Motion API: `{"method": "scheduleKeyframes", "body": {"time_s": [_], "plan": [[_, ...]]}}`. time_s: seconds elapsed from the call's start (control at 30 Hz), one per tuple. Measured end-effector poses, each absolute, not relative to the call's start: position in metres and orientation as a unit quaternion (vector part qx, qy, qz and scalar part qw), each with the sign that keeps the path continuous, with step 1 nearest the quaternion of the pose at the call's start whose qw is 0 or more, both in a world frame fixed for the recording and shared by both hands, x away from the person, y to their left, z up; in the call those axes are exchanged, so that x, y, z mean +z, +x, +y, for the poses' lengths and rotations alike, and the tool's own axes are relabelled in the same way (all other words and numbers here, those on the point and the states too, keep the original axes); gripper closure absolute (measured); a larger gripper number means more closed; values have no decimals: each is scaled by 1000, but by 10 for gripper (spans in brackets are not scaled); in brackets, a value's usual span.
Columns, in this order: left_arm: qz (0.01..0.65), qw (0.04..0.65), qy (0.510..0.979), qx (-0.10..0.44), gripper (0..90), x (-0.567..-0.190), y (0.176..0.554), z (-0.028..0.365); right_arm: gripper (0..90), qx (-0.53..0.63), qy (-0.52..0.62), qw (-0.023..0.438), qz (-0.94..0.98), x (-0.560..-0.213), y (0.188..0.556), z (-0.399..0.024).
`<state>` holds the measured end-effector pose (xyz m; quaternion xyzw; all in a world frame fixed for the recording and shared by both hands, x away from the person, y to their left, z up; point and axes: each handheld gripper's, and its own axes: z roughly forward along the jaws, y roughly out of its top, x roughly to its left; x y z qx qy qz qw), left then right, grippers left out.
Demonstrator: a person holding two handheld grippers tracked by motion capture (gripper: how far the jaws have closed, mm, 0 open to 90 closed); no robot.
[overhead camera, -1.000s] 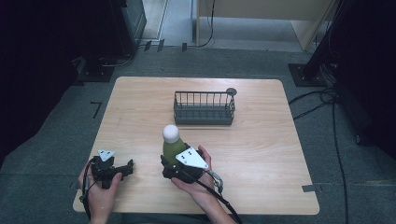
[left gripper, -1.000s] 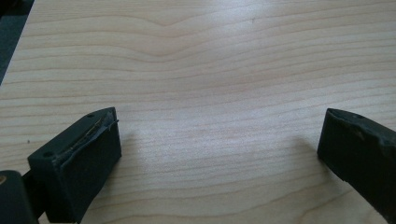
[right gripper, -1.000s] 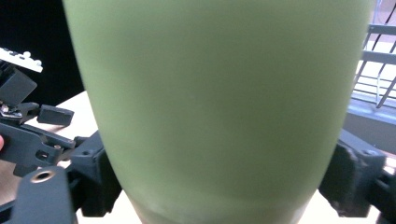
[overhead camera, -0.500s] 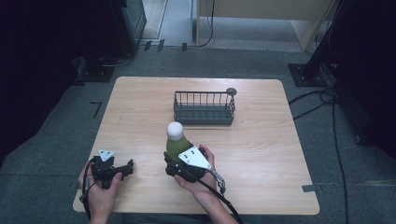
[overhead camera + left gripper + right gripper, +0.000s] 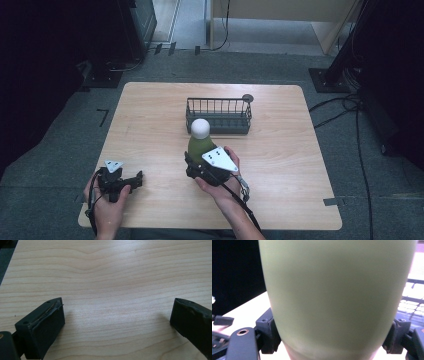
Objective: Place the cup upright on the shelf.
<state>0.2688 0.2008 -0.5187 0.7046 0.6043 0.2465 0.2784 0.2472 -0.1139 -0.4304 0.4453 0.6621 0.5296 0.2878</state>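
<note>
A pale green bottle [image 5: 198,145] with a round white cap [image 5: 200,128] stands upright in my right gripper [image 5: 194,162], which is shut on its lower body just in front of the wire basket [image 5: 218,107]. In the right gripper view the bottle [image 5: 337,290] sits close up, with one black finger [image 5: 268,336] pressed against each side near its base. My left gripper [image 5: 134,179] rests near the table's front left edge. Its jaws [image 5: 117,322] are open wide over bare wood with nothing between them.
The dark wire basket sits at the middle back of the wooden table [image 5: 150,125], with a small round disc [image 5: 247,98] at its far right corner. Dark equipment and cables lie on the grey floor around the table.
My right gripper has carried the green bottle to the right and farther from the front edge, toward the basket. The left gripper has stayed where it was.
</note>
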Motion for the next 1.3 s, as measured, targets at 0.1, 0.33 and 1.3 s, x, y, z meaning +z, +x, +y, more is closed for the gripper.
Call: {"method": "scheduleKeyframes", "body": {"time_s": [0.1, 0.33, 1.3], "plan": [[605, 280, 703, 247, 1, -519, 269, 201, 201, 528, 454, 296, 653, -419, 254, -124], [605, 279, 704, 246, 1, -519, 269, 201, 201, 523, 458, 323, 642, -398, 265, -141], [606, 280, 702, 247, 1, -519, 269, 200, 202, 498, 498, 376, 602, -350, 341, -187]]}}
